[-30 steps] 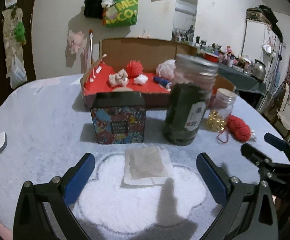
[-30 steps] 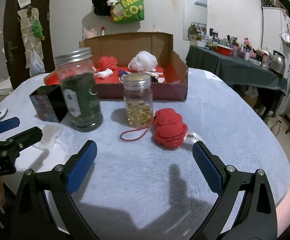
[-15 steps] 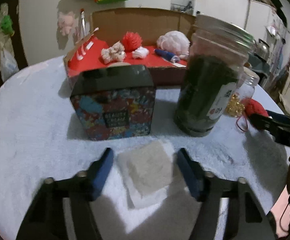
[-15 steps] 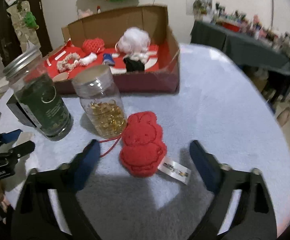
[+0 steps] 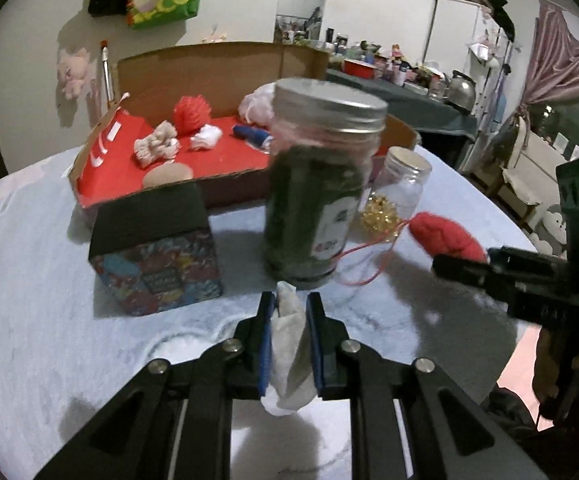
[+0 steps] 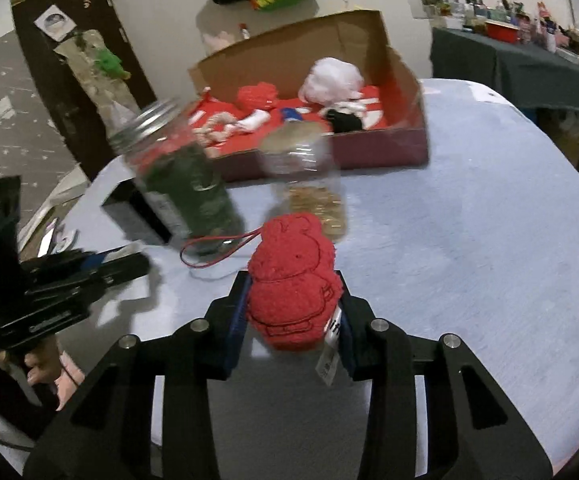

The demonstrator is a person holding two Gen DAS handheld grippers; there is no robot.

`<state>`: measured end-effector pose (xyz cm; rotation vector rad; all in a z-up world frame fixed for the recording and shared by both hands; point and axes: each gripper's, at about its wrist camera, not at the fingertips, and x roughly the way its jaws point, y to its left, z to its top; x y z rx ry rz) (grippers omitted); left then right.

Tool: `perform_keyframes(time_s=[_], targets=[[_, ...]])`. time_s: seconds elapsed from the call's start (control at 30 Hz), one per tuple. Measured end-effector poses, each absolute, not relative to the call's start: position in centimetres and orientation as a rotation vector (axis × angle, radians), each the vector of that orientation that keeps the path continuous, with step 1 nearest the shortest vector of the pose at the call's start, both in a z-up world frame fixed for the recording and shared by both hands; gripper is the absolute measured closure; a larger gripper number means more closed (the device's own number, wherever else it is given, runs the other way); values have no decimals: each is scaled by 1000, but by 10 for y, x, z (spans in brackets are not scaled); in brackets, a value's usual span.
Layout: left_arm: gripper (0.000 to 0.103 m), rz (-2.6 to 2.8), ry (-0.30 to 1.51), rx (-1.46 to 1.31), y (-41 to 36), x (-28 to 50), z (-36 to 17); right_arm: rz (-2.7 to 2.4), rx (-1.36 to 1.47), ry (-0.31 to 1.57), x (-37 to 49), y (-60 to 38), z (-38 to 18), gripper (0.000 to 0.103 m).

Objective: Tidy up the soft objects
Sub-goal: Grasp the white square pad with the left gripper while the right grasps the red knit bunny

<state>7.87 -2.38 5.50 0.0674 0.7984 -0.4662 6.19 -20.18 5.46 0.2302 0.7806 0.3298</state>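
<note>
Two soft things are already taken up, one in each claw. The left claw (image 5: pixel 290 312) is pressed together on a white cloth pad (image 5: pixel 289 344), which is folded upright between the blue pads and hangs a little below them. The jaws of the right claw (image 6: pixel 292 300) have just been closing, and a red plush bunny (image 6: pixel 292 276) is pinched between them; its long axis runs along the fingers, with the head pointing away from the claw and the white tag (image 6: pixel 329 344) at the near end. A red cord (image 6: pixel 217 248) trails from it to the left over the tabletop (image 6: pixel 469 240).

The coming move is judged to turn on the way to the cardboard box (image 5: pixel 217 68), where other soft things lie on the red floor. From both claws this box lies straight ahead, at the far side of the tabletop. Between the left claw and the box, two things stand close: a patterned box (image 5: pixel 157 256) on the left and a tall dark jar (image 5: pixel 317 200) just in front. For the right claw, a small clear jar (image 6: pixel 309 184) stands directly behind the bunny. The right claw seems to have the more open way, if the bunny is lifted over the small jar. It is probable that the cord can catch on the dark jar.
</note>
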Motion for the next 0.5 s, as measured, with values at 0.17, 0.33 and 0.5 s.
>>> perform_keyframes(time_s=[0.17, 0.33, 0.5], targets=[[87, -501, 798, 54, -26, 83, 57, 372, 194, 772, 58, -179, 55, 67], [87, -501, 798, 51, -26, 84, 57, 379, 197, 776, 62, -171, 54, 67], [87, -507, 805, 37, -23, 85, 58, 378, 188, 779, 66, -167, 53, 67]])
